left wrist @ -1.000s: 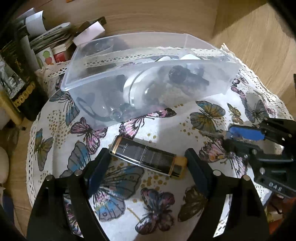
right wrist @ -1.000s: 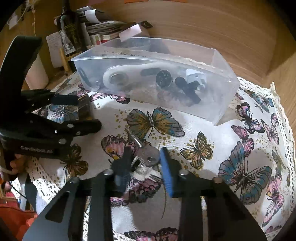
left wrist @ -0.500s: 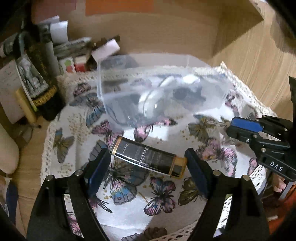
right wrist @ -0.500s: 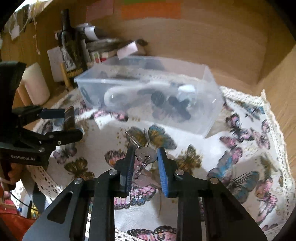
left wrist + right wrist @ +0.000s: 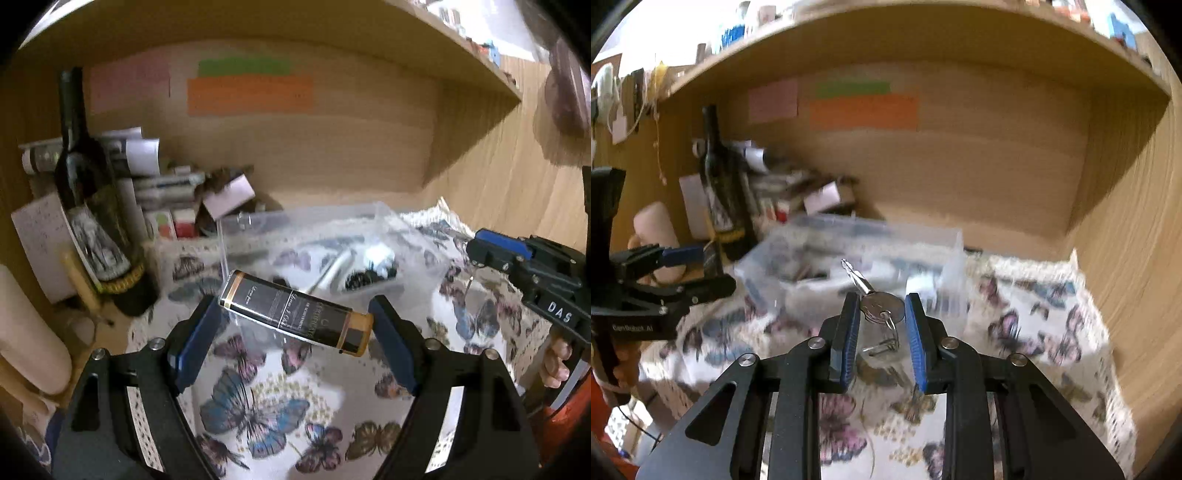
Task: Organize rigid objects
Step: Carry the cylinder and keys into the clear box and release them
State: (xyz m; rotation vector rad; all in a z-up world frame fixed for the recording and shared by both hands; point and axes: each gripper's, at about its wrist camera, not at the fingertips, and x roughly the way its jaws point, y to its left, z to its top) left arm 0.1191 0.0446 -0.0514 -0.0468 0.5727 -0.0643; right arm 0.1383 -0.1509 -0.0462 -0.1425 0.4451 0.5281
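Left wrist view: left gripper (image 5: pixel 295 325) clamps black tube (image 5: pixel 295 314) endwise; right gripper (image 5: pixel 879 314) pinches key (image 5: pixel 881 304), both raised for clear bin (image 5: pixel 325 251)

The black rectangular box with gold ends and pale lettering (image 5: pixel 295 314) sits between blue pads (image 5: pixel 192 343) on a black claw. The white cloth with lace edging (image 5: pixel 325 391) shows blue, pink and brown butterflies. The silver metal key (image 5: pixel 881 304) shines; orange, green and pink paper notes (image 5: pixel 862 110) mark the wooden back wall.

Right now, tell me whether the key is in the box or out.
Out. The right gripper holds the key above the cloth, short of the clear box.
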